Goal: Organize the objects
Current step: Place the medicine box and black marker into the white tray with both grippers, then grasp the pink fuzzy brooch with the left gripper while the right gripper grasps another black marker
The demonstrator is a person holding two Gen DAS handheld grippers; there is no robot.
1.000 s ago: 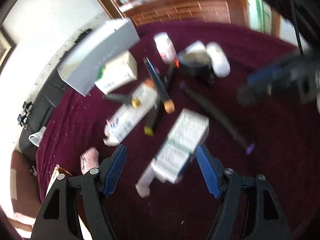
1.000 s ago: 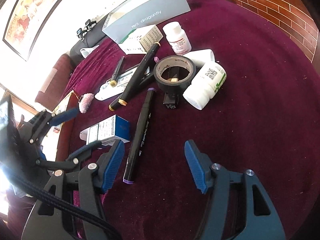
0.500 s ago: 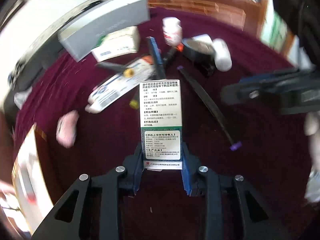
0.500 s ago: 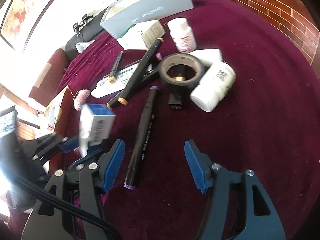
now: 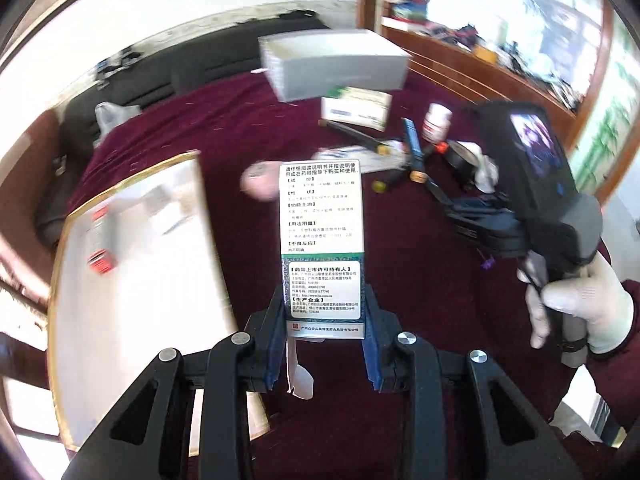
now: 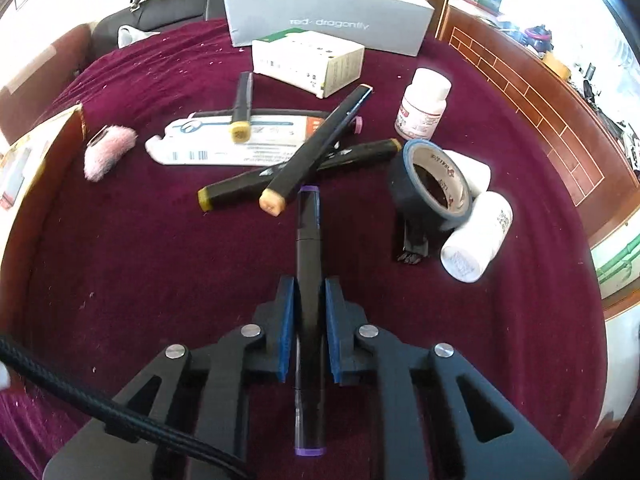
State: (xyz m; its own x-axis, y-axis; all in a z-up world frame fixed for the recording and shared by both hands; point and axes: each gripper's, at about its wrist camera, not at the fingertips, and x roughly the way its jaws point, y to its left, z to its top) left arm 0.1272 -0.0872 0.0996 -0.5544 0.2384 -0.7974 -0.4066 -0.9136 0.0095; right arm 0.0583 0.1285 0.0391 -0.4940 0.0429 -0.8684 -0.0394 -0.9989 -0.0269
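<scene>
My left gripper (image 5: pixel 323 300) is shut on a white and green medicine box (image 5: pixel 320 216), held upright above the maroon cloth (image 5: pixel 200 128). To its left lies a gold-rimmed white tray (image 5: pixel 132 280), blurred. My right gripper (image 6: pixel 310 288) is shut on a black marker with purple ends (image 6: pixel 307 232), which runs lengthwise between the blue pads. In the left wrist view a gloved hand (image 5: pixel 576 304) holds that right gripper low over the cloth.
Ahead of the held marker lie two crossed markers (image 6: pixel 316 148), a flat white packet (image 6: pixel 224 148), a dark tape roll (image 6: pixel 432 184), two white bottles (image 6: pixel 476 240) (image 6: pixel 422 108), a white carton (image 6: pixel 304 60), a grey box (image 6: pixel 328 12) and a pink fuzzy piece (image 6: pixel 108 148).
The left gripper closed on the medicine box, lifted it and swung left towards the tray. The right gripper slid over the purple-ended marker and closed on it.
</scene>
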